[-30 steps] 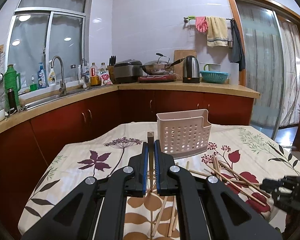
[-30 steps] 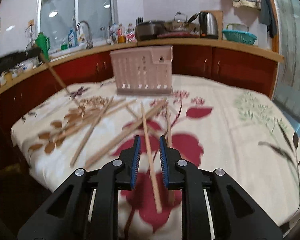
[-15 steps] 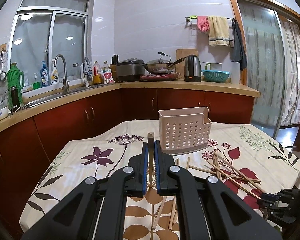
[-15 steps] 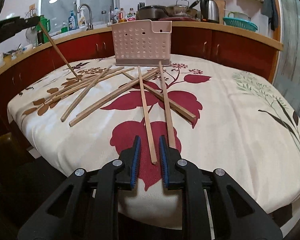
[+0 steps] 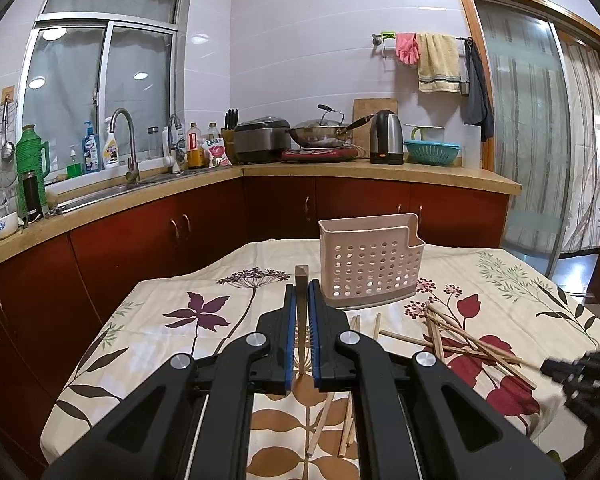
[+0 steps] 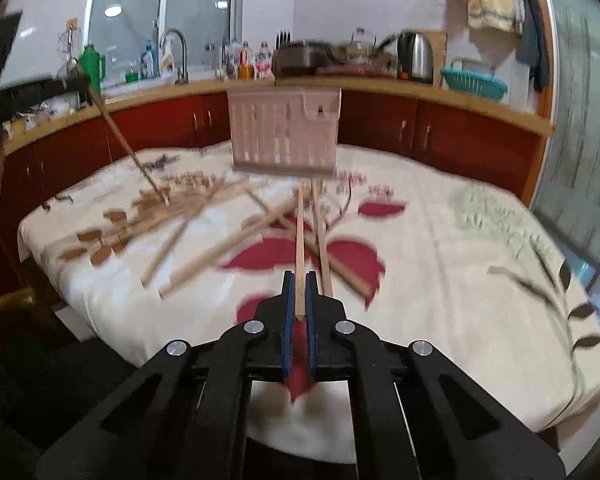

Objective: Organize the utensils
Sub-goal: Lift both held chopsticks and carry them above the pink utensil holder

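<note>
A pink perforated utensil holder (image 5: pixel 370 262) stands upright at the far side of the table; it also shows in the right wrist view (image 6: pixel 284 134). My left gripper (image 5: pixel 301 294) is shut on a wooden chopstick (image 5: pixel 301 280) held above the table, its end pointing forward; the right wrist view shows that chopstick (image 6: pixel 126 144) slanting down to the cloth. My right gripper (image 6: pixel 299 282) is shut on the near end of another chopstick (image 6: pixel 300 236) that lies toward the holder. Several loose chopsticks (image 6: pixel 204 236) lie scattered on the tablecloth.
The table has a floral cloth (image 5: pixel 520 292). Red cabinets and a counter (image 5: pixel 380 172) with sink, pots and kettle run behind it. A glass sliding door (image 5: pixel 540 140) is at the right. The right wrist view is motion-blurred.
My right gripper moved forward and closed on the near end of a chopstick. My left gripper kept hold of its chopstick and barely moved.
</note>
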The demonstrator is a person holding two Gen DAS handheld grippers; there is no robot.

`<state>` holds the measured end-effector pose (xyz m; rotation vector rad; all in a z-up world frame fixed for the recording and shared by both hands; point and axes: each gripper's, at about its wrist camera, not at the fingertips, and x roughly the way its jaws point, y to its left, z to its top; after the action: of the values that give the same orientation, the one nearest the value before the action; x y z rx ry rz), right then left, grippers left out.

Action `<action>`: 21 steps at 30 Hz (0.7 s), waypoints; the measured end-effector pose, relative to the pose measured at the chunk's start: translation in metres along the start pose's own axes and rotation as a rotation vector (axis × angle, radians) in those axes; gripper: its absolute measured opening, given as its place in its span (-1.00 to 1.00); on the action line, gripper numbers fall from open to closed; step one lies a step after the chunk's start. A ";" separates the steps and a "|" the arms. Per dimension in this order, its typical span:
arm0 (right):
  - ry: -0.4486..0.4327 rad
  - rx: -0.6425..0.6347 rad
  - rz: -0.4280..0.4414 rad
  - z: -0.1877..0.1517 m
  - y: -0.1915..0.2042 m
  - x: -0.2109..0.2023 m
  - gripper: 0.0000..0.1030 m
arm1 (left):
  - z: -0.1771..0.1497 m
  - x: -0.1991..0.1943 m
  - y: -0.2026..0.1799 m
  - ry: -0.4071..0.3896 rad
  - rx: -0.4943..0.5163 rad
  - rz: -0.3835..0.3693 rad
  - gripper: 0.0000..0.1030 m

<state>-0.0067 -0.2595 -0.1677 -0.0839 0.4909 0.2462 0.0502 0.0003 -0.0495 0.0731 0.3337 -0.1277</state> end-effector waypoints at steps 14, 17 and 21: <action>-0.238 -0.008 0.010 0.083 -0.002 -0.007 -0.89 | 0.004 -0.002 0.004 -0.014 0.000 0.006 -0.87; -0.281 -0.016 0.009 0.096 -0.002 0.002 -0.89 | 0.006 0.001 0.007 -0.016 -0.002 0.008 -0.87; -0.327 -0.011 0.003 0.113 -0.006 0.015 -0.89 | 0.010 0.005 0.009 -0.017 -0.005 0.007 -0.87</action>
<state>0.0590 -0.2467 -0.0749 -0.0523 0.1645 0.2596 0.0595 0.0077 -0.0412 0.0679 0.3165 -0.1208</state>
